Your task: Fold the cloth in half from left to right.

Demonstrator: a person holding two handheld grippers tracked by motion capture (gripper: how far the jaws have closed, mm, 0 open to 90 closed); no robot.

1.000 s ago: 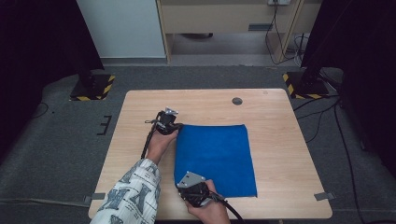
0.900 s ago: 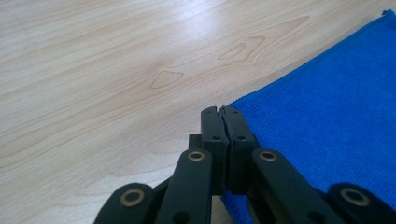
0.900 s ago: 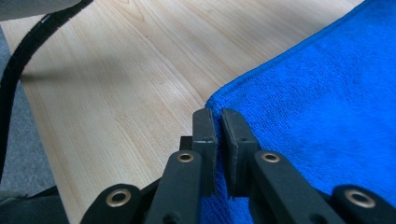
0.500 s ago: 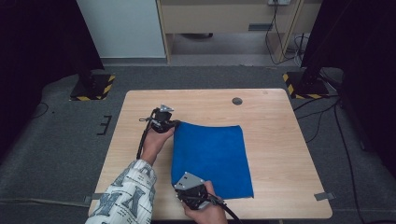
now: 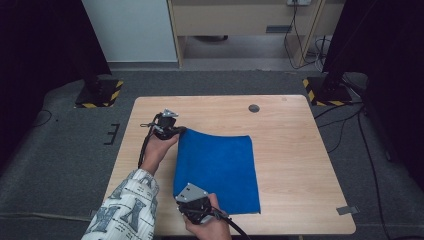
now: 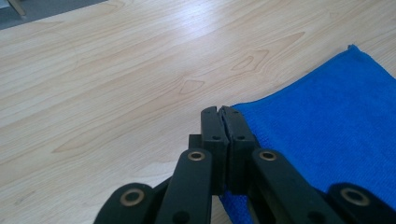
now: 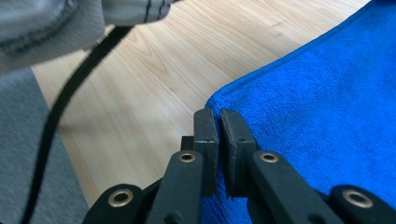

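The right gripper (image 5: 192, 199) is clamped on the blue towel's (image 5: 220, 167) near-left corner; the left gripper (image 5: 172, 131) pinches the far-left corner; the towel's left edge runs between them, its body lying rightward on the wooden table (image 5: 295, 165).

Left sleeve (image 5: 127, 207): white, dark letter-like print. Both grippers black, brass-ringed pivots on linkage arms; right gripper (image 5: 196, 204) carries grey three-cornered plate, black cable trailing.
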